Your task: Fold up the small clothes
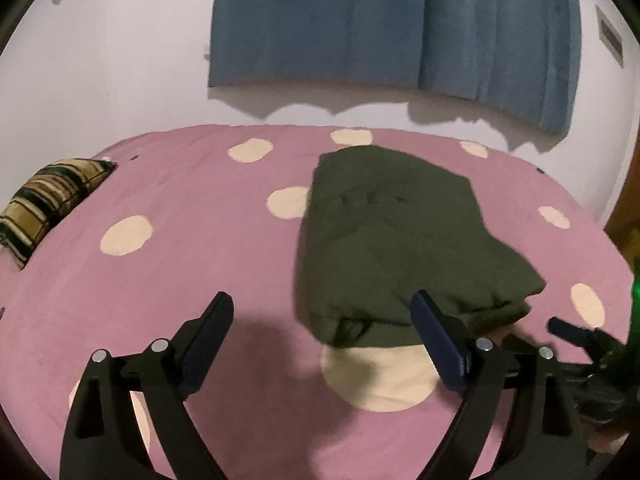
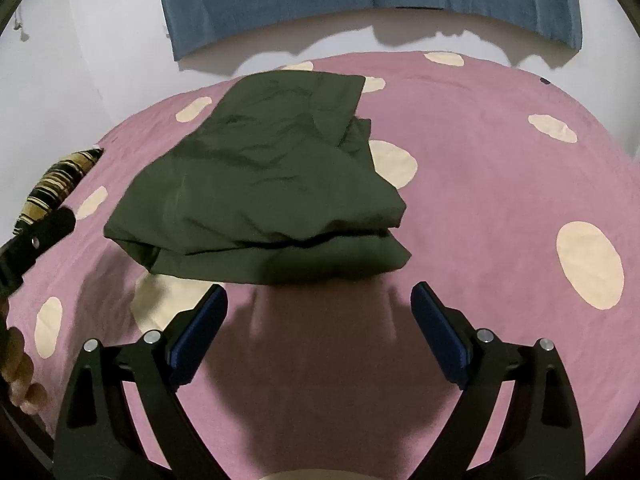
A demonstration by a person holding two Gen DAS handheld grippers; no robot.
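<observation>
The dark green garment lay folded on the pink bedspread, a layered bundle with its thick doubled edge at the near side and a flatter panel running toward the far wall. Cream spots dotted the spread all around it, and the bundle's near edge covered part of one large spot.

The left gripper hung low over the bed with its jaws spread wide and nothing between them. Its right finger sat just in front of the garment's near edge; whether it touched the cloth was hard to judge from this angle. The left finger was over bare bedspread.

The right gripper was spread wide too, empty, hovering just short of the bundle's near edge, its shadow dark on the spread below.

In the left wrist view the right gripper showed blurred at the right edge, near the garment's right corner. In the right wrist view the left gripper poked in at the left edge.

A striped pillow lay at the far left of the bed, and a blue curtain hung on the far wall.
</observation>
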